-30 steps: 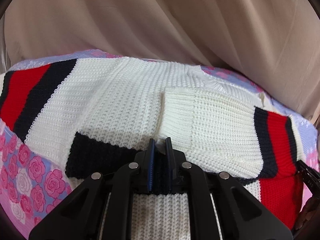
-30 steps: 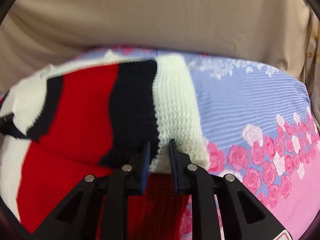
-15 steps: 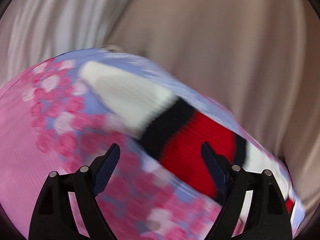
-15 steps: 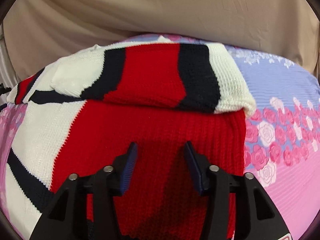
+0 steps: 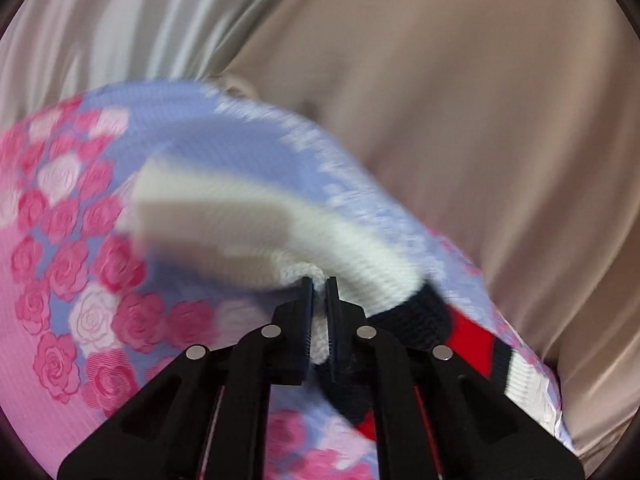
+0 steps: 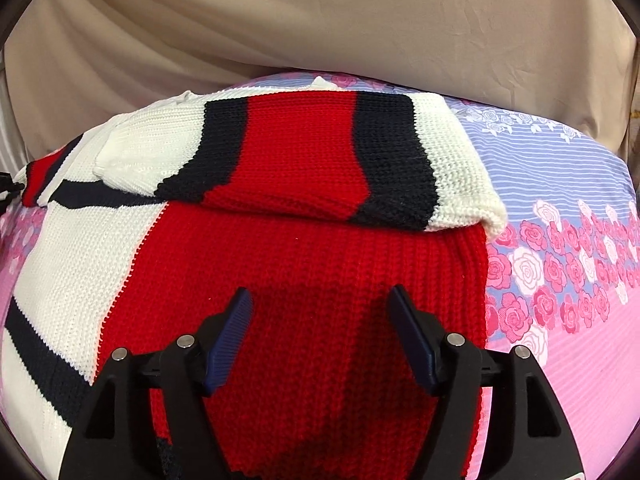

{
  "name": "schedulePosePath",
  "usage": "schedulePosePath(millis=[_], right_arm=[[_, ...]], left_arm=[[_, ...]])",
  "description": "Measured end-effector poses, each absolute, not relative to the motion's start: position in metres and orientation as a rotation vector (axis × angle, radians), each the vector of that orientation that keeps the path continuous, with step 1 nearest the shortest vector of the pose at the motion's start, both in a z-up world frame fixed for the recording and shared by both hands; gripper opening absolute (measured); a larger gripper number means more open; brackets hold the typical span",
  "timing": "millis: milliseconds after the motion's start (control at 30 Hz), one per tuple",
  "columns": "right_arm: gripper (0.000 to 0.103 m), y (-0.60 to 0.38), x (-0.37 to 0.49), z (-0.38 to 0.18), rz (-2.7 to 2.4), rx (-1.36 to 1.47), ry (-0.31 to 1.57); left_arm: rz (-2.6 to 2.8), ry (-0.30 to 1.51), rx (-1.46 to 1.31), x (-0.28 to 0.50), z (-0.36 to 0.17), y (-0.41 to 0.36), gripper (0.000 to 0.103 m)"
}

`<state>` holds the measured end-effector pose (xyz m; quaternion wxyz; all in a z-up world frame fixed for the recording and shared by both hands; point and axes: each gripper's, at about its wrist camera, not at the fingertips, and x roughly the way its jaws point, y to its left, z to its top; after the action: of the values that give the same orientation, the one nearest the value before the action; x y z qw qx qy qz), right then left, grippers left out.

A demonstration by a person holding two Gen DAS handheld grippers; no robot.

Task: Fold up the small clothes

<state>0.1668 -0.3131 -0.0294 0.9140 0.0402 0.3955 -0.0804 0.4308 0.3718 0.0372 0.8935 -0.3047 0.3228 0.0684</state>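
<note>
Whereas half a second ago the left gripper (image 5: 319,286) hung spread above the bedsheet (image 5: 80,360), it is now clenched on the white knit of a sleeve (image 5: 320,236), so the second sleeve fold looks begun. That sleeve runs from its white cuff at far left down-right through navy and red bands, long axis diagonal. Over on the right, the right gripper (image 6: 320,300) has released, jaws wider than before, above the sweater (image 6: 320,280), whose folded sleeve (image 6: 304,152) lies crosswise beyond. A beige curtain (image 6: 320,12) hangs behind.
</note>
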Motion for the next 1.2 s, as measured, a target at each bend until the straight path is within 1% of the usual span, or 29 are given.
schedulePosePath(millis=[133, 200, 233, 267, 333, 400, 433, 467, 500, 533, 567, 633, 667, 733, 800, 833, 867, 933, 1067, 1200], right_arm=[[0.068, -0.314, 0.167, -0.028, -0.163, 0.086, 0.807], [0.068, -0.313, 0.166, -0.028, -0.161, 0.087, 0.799], [0.068, -0.312, 0.166, -0.028, -0.161, 0.087, 0.797], [0.068, -0.313, 0.166, -0.027, -0.16, 0.089, 0.795], [0.068, -0.313, 0.165, -0.026, -0.155, 0.099, 0.789], [0.069, -0.315, 0.164, -0.026, -0.151, 0.114, 0.784], [0.069, -0.317, 0.163, -0.025, -0.146, 0.121, 0.782], [0.07, -0.318, 0.162, -0.025, -0.138, 0.131, 0.779], [0.07, -0.319, 0.162, -0.025, -0.133, 0.138, 0.776], [0.072, -0.32, 0.161, -0.024, -0.128, 0.146, 0.772], [0.073, -0.322, 0.16, -0.024, -0.12, 0.155, 0.769], [0.073, -0.325, 0.159, -0.023, -0.103, 0.173, 0.763], [0.074, -0.327, 0.159, -0.023, -0.089, 0.186, 0.761], [0.074, -0.33, 0.159, -0.022, -0.066, 0.209, 0.755], [0.074, -0.334, 0.16, -0.02, -0.039, 0.236, 0.753], [0.074, -0.338, 0.162, -0.017, -0.028, 0.256, 0.751], [0.074, -0.344, 0.165, -0.014, -0.009, 0.288, 0.75], [0.074, -0.356, 0.175, -0.01, 0.013, 0.346, 0.753], [0.074, -0.374, 0.203, -0.004, -0.001, 0.414, 0.759], [0.075, -0.373, 0.233, -0.013, 0.034, 0.453, 0.818]], left_arm=[[-0.005, 0.551, -0.561, 0.4, 0.101, 0.315, 0.004], [-0.131, 0.487, -0.469, 0.381, 0.142, 0.26, 0.004], [-0.202, 0.46, -0.396, 0.367, 0.163, 0.219, 0.004], [-0.256, 0.445, -0.347, 0.358, 0.175, 0.188, 0.004], [-0.383, 0.457, -0.273, 0.342, 0.188, 0.119, 0.004], [-0.527, 0.529, -0.226, 0.333, 0.177, 0.038, 0.006], [-0.557, 0.56, -0.206, 0.332, 0.168, 0.011, 0.009], [-0.596, 0.609, -0.179, 0.331, 0.148, -0.027, 0.017], [-0.618, 0.66, -0.146, 0.33, 0.127, -0.058, 0.029], [-0.62, 0.702, -0.113, 0.329, 0.108, -0.08, 0.061], [-0.599, 0.738, -0.084, 0.328, 0.087, -0.101, 0.072], [-0.582, 0.756, -0.053, 0.31, 0.058, -0.124, 0.071], [-0.572, 0.761, -0.031, 0.306, 0.049, -0.127, 0.071], [-0.547, 0.744, -0.047, 0.299, 0.046, -0.112, 0.072], [-0.514, 0.718, -0.104, 0.294, 0.049, -0.082, 0.078], [-0.486, 0.704, -0.14, 0.292, 0.052, -0.066, 0.086], [-0.451, 0.694, -0.179, 0.292, 0.053, -0.047, 0.089], [-0.398, 0.703, -0.237, 0.295, 0.051, -0.015, 0.09], [-0.29, 0.798, -0.362, 0.314, 0.03, 0.035, 0.09], [-0.238, 0.807, -0.464, 0.321, 0.025, 0.069, 0.09]])
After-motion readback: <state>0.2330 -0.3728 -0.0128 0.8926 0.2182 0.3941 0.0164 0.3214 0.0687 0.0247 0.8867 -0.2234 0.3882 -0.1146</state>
